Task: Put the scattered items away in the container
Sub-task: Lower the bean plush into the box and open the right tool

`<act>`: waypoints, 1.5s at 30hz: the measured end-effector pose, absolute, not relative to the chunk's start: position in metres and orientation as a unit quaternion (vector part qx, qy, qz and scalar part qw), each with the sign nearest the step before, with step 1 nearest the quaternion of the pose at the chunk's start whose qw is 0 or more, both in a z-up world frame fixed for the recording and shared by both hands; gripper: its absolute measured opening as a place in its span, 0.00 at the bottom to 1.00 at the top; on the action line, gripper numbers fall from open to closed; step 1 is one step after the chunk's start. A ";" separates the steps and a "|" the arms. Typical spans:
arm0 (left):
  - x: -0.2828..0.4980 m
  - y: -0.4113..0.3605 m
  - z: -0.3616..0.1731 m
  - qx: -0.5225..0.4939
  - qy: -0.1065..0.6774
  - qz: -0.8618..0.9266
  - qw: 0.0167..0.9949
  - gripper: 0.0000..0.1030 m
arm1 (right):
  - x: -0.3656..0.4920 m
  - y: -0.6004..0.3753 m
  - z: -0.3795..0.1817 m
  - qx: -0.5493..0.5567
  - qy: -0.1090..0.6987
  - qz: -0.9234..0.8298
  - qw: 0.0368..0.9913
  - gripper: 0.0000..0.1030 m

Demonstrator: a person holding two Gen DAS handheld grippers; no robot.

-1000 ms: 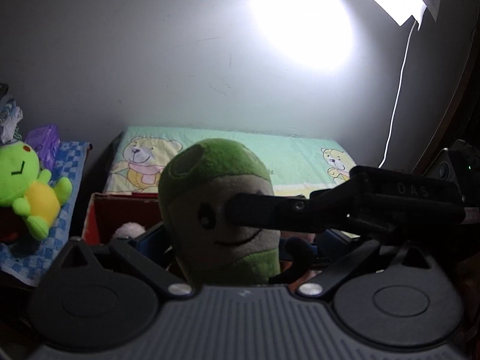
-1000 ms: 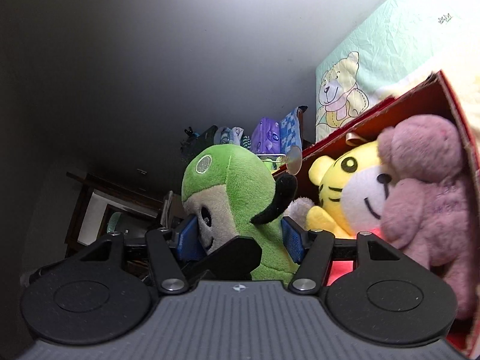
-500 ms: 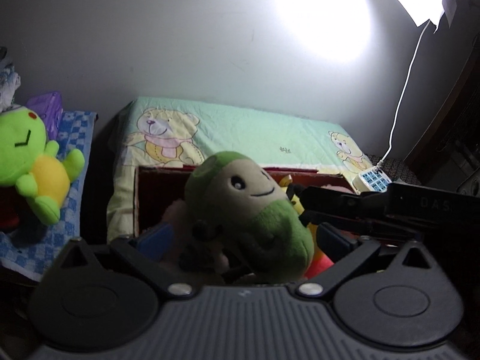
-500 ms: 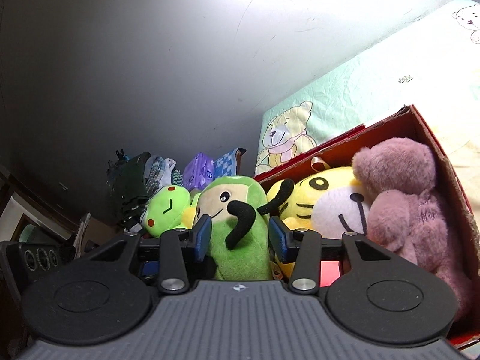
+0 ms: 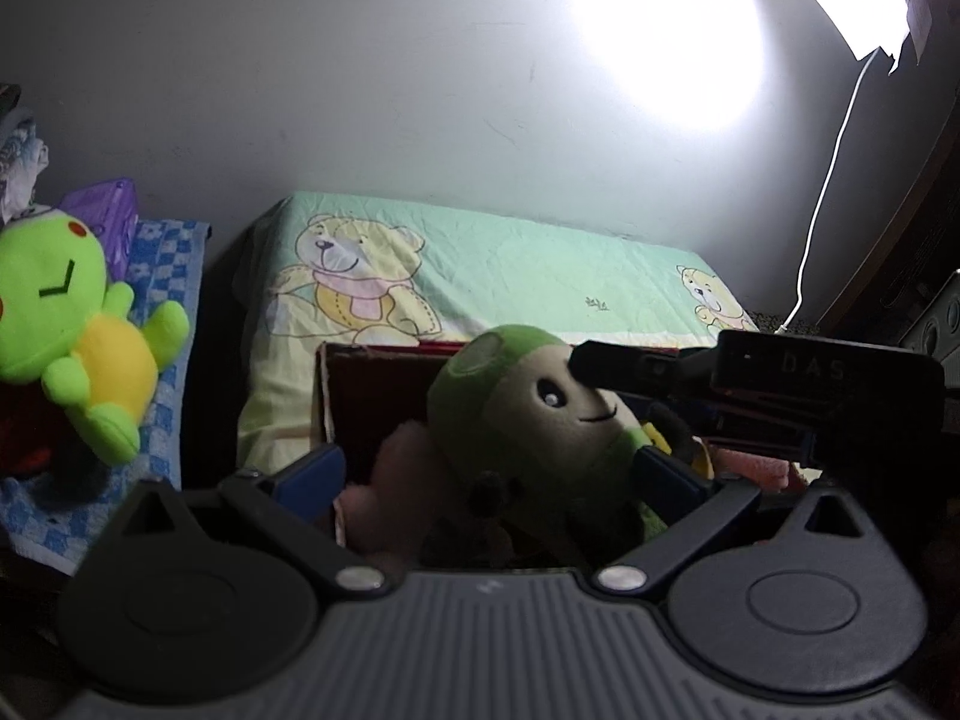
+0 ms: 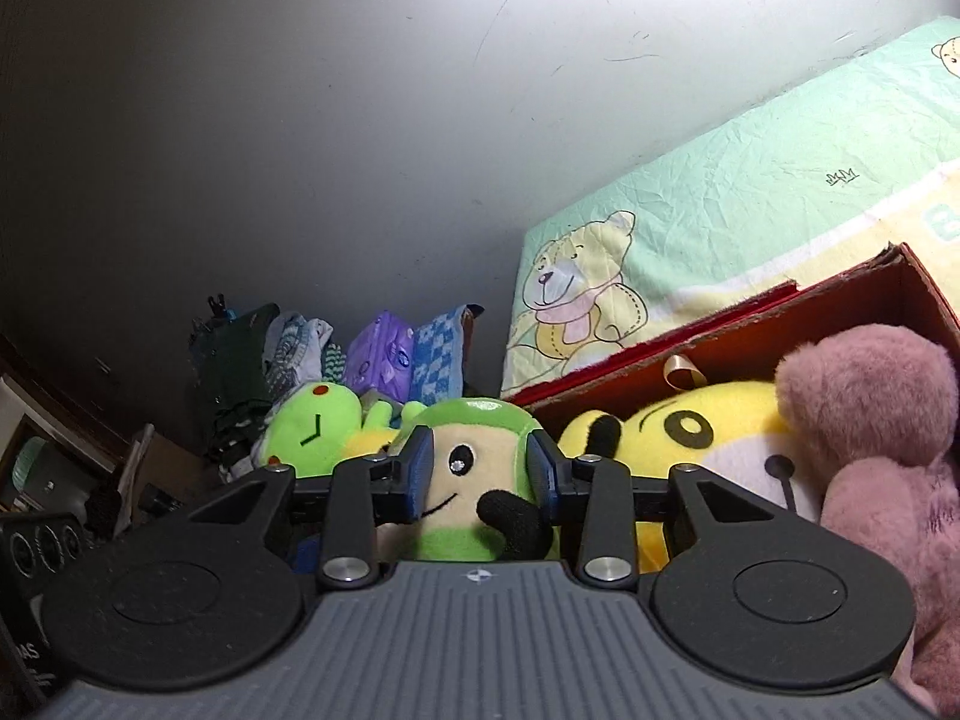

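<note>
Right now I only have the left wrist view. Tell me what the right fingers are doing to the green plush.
Observer: The right gripper has just been closing. Its blue pads now press both sides of the green plush, at its head.
Operator: Report what else is in the box.
Observer: A yellow tiger plush lies in the red box, just beside the right gripper.
Operator: Name what sits past the tiger.
Observer: A pink plush rests against the tiger's face at the box's far end.
</note>
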State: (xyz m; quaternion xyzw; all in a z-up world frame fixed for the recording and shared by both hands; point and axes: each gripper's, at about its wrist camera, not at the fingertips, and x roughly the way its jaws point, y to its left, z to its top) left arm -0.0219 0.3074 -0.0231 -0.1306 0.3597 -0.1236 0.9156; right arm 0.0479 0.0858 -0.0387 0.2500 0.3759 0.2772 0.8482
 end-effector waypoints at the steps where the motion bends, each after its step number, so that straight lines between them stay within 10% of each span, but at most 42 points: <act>1: -0.023 0.306 -0.024 -0.125 0.358 -0.124 0.917 0.99 | 0.046 0.085 -0.039 0.244 0.382 0.274 0.848 0.37; 27: -0.054 0.271 -0.001 -0.106 0.301 -0.088 0.944 0.99 | -0.010 0.060 0.001 0.118 0.347 0.164 0.916 0.52; 45: -0.055 0.218 -0.002 -0.059 0.427 0.052 0.901 0.99 | -0.029 0.032 0.001 0.050 0.359 0.142 0.921 0.66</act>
